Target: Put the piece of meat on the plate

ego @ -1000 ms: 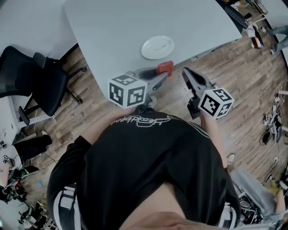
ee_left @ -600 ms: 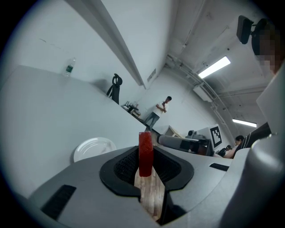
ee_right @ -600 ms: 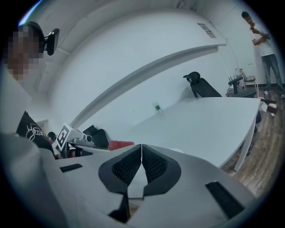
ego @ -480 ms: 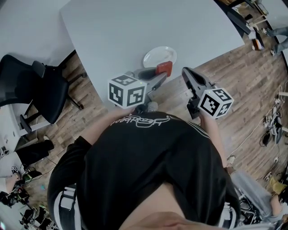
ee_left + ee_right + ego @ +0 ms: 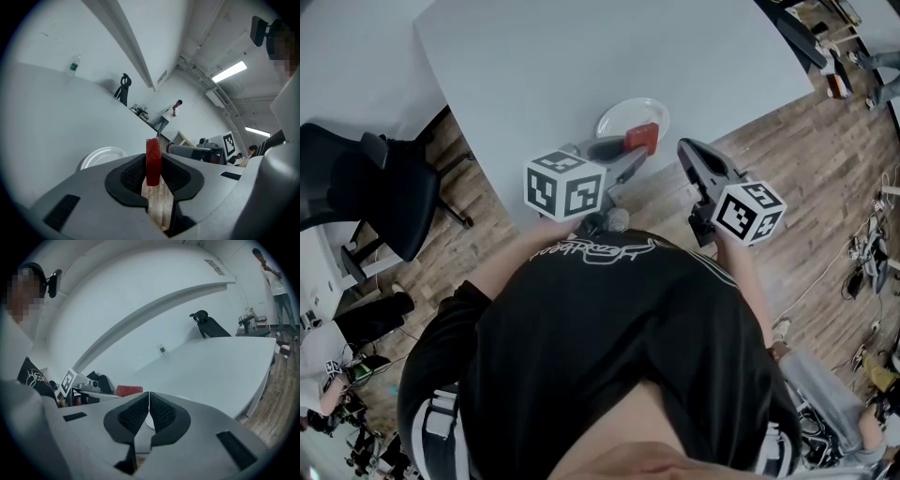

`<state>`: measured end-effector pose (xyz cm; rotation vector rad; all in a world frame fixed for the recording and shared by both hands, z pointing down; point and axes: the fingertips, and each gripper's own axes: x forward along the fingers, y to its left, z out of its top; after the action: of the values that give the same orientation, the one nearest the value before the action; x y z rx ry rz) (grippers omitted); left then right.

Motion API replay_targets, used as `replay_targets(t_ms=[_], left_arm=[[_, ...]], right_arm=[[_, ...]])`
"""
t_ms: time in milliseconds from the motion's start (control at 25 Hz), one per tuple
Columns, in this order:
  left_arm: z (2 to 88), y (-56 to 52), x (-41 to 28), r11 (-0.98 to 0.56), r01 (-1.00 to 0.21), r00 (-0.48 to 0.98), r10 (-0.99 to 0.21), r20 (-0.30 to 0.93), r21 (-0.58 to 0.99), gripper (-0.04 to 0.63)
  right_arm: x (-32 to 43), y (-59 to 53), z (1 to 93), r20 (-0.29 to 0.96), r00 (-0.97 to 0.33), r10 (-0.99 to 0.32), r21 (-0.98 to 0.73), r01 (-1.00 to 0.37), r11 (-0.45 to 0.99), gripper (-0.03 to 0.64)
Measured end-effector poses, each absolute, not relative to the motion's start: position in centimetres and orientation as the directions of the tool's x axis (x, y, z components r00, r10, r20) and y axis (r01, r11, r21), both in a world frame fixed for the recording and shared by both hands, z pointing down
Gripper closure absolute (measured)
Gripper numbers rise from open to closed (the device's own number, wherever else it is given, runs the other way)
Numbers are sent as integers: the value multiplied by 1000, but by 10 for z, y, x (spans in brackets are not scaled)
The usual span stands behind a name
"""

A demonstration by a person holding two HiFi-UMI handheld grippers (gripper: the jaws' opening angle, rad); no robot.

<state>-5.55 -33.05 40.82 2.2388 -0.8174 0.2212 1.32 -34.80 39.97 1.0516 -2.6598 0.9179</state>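
Note:
A red slab of meat (image 5: 643, 137) is clamped upright between the pads of my left gripper (image 5: 639, 145), at the near edge of the table. In the left gripper view the meat (image 5: 153, 161) stands between the black pads of that gripper (image 5: 153, 171), with the white plate (image 5: 100, 157) ahead and to the left. In the head view the plate (image 5: 630, 117) lies just behind the meat. My right gripper (image 5: 687, 150) hangs over the floor to the right, shut with nothing in it. In the right gripper view its jaws (image 5: 148, 405) meet and the meat (image 5: 129, 390) shows at left.
The grey table (image 5: 581, 66) fills the upper head view, with a small bottle (image 5: 71, 65) far back on it. A black office chair (image 5: 366, 187) stands at the left. A person (image 5: 168, 115) stands far off. Wood floor lies below the right gripper.
Both grippers have come forward toward the table. The meat in the left gripper now overlaps the plate's near rim instead of sitting short of it.

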Motion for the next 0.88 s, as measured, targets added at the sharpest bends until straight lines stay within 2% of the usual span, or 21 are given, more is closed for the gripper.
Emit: replay_targets(t_ms=[880], left_arm=[[480, -358, -65, -484, -663, 749, -413, 518, 571, 502]], right_arm=[[6, -362, 454, 436, -729, -528, -511, -684, 521, 606]])
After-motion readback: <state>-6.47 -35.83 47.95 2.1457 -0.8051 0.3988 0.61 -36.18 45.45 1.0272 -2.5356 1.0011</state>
